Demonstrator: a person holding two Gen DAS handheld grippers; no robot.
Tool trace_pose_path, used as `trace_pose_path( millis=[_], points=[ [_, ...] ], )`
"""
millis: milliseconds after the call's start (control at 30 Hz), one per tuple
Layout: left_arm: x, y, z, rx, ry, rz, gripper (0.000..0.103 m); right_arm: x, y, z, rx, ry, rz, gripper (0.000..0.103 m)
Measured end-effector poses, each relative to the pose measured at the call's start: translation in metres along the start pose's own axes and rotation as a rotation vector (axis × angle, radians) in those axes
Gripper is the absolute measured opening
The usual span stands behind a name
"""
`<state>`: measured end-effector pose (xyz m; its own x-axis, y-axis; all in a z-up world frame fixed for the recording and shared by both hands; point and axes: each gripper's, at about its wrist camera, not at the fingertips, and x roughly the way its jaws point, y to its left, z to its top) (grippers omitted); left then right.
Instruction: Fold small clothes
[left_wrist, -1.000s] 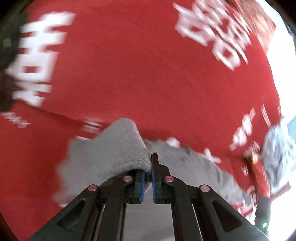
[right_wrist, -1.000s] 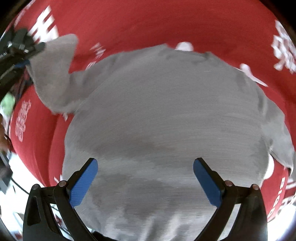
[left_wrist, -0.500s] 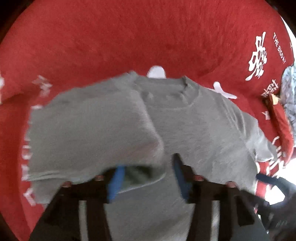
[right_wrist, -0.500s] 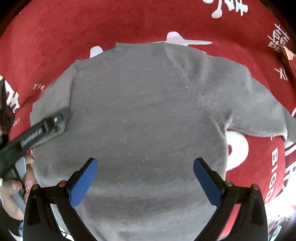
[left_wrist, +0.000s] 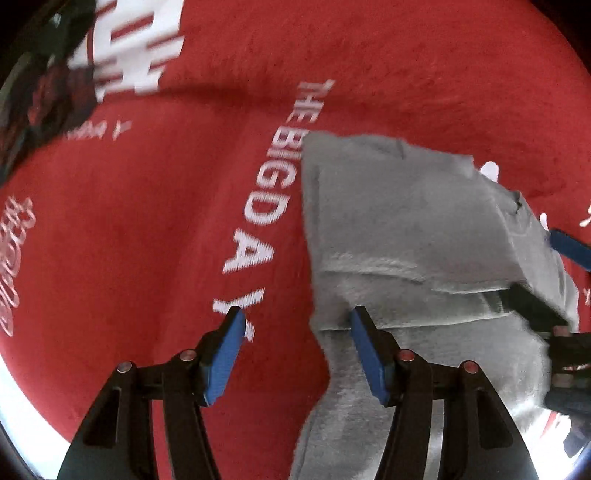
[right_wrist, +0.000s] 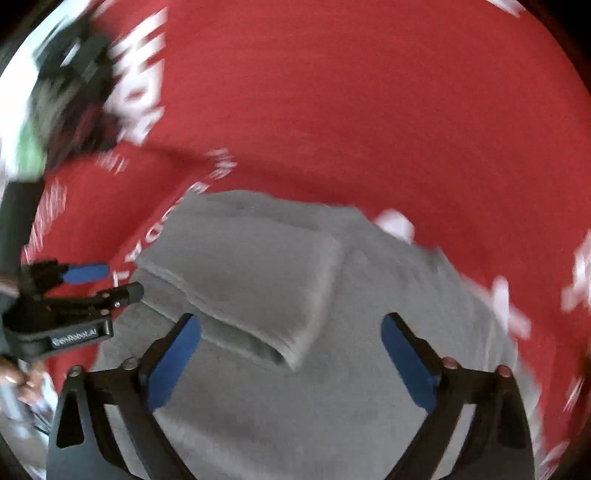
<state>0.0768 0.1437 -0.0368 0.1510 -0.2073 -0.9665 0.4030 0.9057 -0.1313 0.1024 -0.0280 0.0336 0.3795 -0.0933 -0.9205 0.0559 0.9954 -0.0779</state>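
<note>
Nearest the lens in the right wrist view, the right gripper (right_wrist: 291, 354) is being carried over the small grey knitted sweater (right_wrist: 258, 406), its blue-padded jaws spread wide and closing slightly, with cloth lying beneath them but nothing being pinched. Just beyond the pads, toward twelve o'clock, the folded-over sleeve panel (right_wrist: 258, 280) is lying flat across the body of the garment, its hem corner pointing back at the gripper.

In the left wrist view, the left gripper (left_wrist: 295, 354) is being held parted about halfway and gripping nothing; its right pad is resting at the sweater's near left edge, while the other is hanging over bare cloth. The sweater is being seen at two o'clock from there, spread on the red plush tablecloth with white lettering (left_wrist: 147, 221), which is filling the far field in both views.

The sleeve fold is judged to be just laid, and the next edge is being sought. For a clean result, the opposite sleeve should be pinched at its cuff, both layers being taken together, and carried across without the laid fold being dragged. Blurring is obscuring the far edges.
</note>
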Motion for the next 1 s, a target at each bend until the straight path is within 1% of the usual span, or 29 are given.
trace_pose_path(
  millis=[33, 67, 100, 133, 167, 200, 233, 267, 300, 333, 367, 400, 433, 467, 500, 567, 600, 633, 667, 700, 733, 767, 800, 833, 900, 933, 967, 1000],
  points=[
    [0.002, 0.003, -0.001, -0.015, -0.002, -0.015, 0.061, 0.012, 0.010, 0.002, -0.056, 0.029, -0.021, 0.086],
    [0.003, 0.005, -0.001, -0.031, -0.006, -0.028, 0.062, 0.026, 0.018, 0.003, -0.103, 0.065, -0.045, 0.078],
    [0.004, 0.006, 0.000, -0.037, -0.009, -0.023, 0.071, 0.038, 0.022, 0.002, -0.138, 0.099, -0.064, 0.075],
    [0.005, 0.007, 0.001, -0.039, -0.014, -0.002, 0.077, 0.048, 0.025, 0.001, -0.166, 0.123, -0.086, 0.073],
    [0.008, 0.007, 0.001, -0.040, -0.018, 0.001, 0.077, 0.053, 0.028, 0.001, -0.189, 0.118, -0.102, 0.073],
    [0.009, 0.006, 0.002, -0.044, -0.019, -0.007, 0.077, 0.053, 0.031, 0.004, -0.202, 0.089, -0.118, 0.073],
    [0.009, 0.008, 0.002, -0.049, -0.018, -0.013, 0.077, 0.052, 0.032, 0.007, -0.205, 0.077, -0.131, 0.055],
    [0.010, 0.007, 0.003, -0.046, -0.017, -0.013, 0.077, 0.050, 0.030, 0.011, -0.183, 0.072, -0.123, 0.014],
    [0.010, 0.006, 0.003, -0.038, -0.016, -0.010, 0.077, 0.048, 0.025, 0.016, -0.133, 0.069, -0.104, 0.010],
    [0.010, 0.003, 0.004, -0.030, -0.016, -0.005, 0.077, 0.044, 0.016, 0.019, -0.054, 0.060, -0.082, 0.009],
    [0.010, 0.001, 0.005, -0.021, -0.016, 0.001, 0.077, 0.038, -0.001, 0.020, 0.066, 0.040, -0.057, 0.009],
    [0.010, -0.001, 0.005, -0.013, -0.016, 0.006, 0.077, 0.032, -0.015, 0.018, 0.158, 0.023, -0.037, 0.009],
    [0.012, -0.002, 0.007, -0.008, -0.015, 0.008, 0.077, 0.023, -0.032, 0.013, 0.272, -0.002, -0.005, 0.009],
    [0.013, -0.003, 0.009, -0.004, -0.013, 0.010, 0.077, 0.013, -0.054, 0.002, 0.415, -0.032, 0.034, 0.009],
    [0.013, -0.003, 0.009, 0.001, -0.012, 0.010, 0.077, 0.008, -0.070, -0.008, 0.510, -0.048, 0.047, 0.009],
    [0.013, -0.004, 0.010, 0.010, -0.010, 0.011, 0.077, 0.001, -0.106, -0.038, 0.731, -0.060, 0.068, 0.009],
    [0.014, -0.005, 0.011, 0.014, -0.009, 0.012, 0.077, 0.000, -0.123, -0.057, 0.852, -0.052, 0.088, 0.008],
    [0.014, -0.005, 0.012, 0.018, -0.006, 0.012, 0.077, 0.004, -0.143, -0.085, 1.011, -0.034, 0.122, 0.007],
    [0.013, -0.004, 0.012, 0.020, 0.001, 0.011, 0.077, 0.011, -0.152, -0.097, 1.101, -0.021, 0.152, 0.008],
    [0.014, -0.004, 0.014, 0.021, 0.012, 0.011, 0.077, 0.016, -0.162, -0.119, 1.212, -0.008, 0.186, 0.008],
    [0.013, -0.004, 0.019, 0.019, 0.030, 0.007, 0.077, 0.020, -0.169, -0.138, 1.306, -0.004, 0.222, 0.011],
    [0.015, -0.005, 0.025, 0.016, 0.034, -0.002, 0.077, 0.022, -0.172, -0.154, 1.369, -0.001, 0.264, 0.012],
    [0.013, -0.004, 0.032, 0.015, 0.030, -0.019, 0.077, 0.020, -0.173, -0.162, 1.389, 0.004, 0.286, 0.012],
    [0.012, -0.003, 0.041, 0.019, 0.022, -0.037, 0.077, 0.018, -0.171, -0.165, 1.374, 0.009, 0.304, 0.014],
    [0.015, -0.001, 0.059, 0.027, 0.022, -0.048, 0.077, 0.011, -0.171, -0.160, 1.315, -0.001, 0.314, 0.030],
    [0.020, 0.000, 0.071, 0.023, 0.037, -0.056, 0.077, 0.008, -0.169, -0.150, 1.263, -0.016, 0.311, 0.053],
    [0.023, 0.001, 0.079, 0.015, 0.044, -0.062, 0.077, 0.005, -0.167, -0.138, 1.206, -0.030, 0.299, 0.061],
    [0.027, 0.002, 0.087, 0.009, 0.046, -0.065, 0.077, 0.007, -0.167, -0.121, 1.144, -0.039, 0.293, 0.061]
  ],
)
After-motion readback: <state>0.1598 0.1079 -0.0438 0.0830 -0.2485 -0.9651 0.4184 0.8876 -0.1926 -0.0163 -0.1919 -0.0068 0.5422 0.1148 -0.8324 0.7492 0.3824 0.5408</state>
